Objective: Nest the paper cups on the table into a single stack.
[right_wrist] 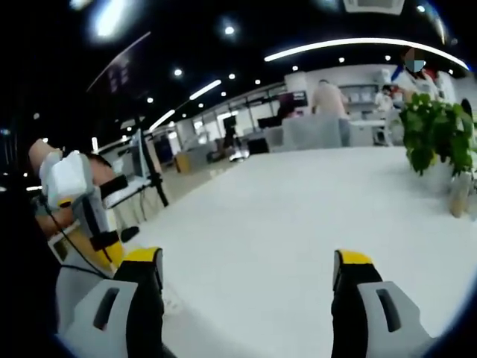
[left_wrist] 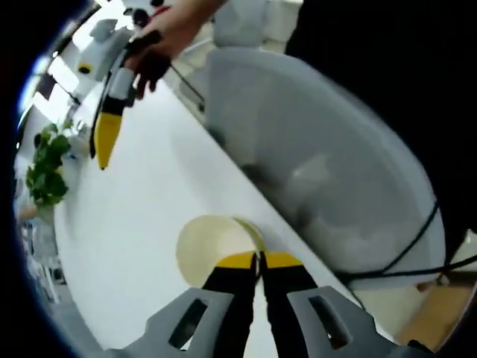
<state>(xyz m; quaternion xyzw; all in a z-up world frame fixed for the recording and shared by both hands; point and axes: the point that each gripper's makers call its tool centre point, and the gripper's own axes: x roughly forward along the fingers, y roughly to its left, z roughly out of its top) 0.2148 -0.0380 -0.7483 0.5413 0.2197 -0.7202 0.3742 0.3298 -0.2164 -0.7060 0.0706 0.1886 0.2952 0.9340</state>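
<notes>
1 paper cup (left_wrist: pixel 216 250) rests on the white bench (left_wrist: pixel 149 201) — 1 bench in all. 2 grippers: the left gripper (left_wrist: pixel 259 261) and the right gripper (right_wrist: pixel 250 272) — with 2 jaws each. 1 potted plant (right_wrist: pixel 438 134) stands far right; 1 grey chair (left_wrist: pixel 320 171) beside the bench.

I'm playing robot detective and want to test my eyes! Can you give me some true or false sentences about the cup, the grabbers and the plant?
1. The left gripper has its jaws closed together. True.
2. A paper cup sits on the white table right ahead of the left gripper. True.
3. The right gripper is squeezing a cup. False: its jaws stand wide apart with only table between them.
4. The plant has red flowers. False: it shows green leaves.
5. The table is black. False: it is white.
</notes>
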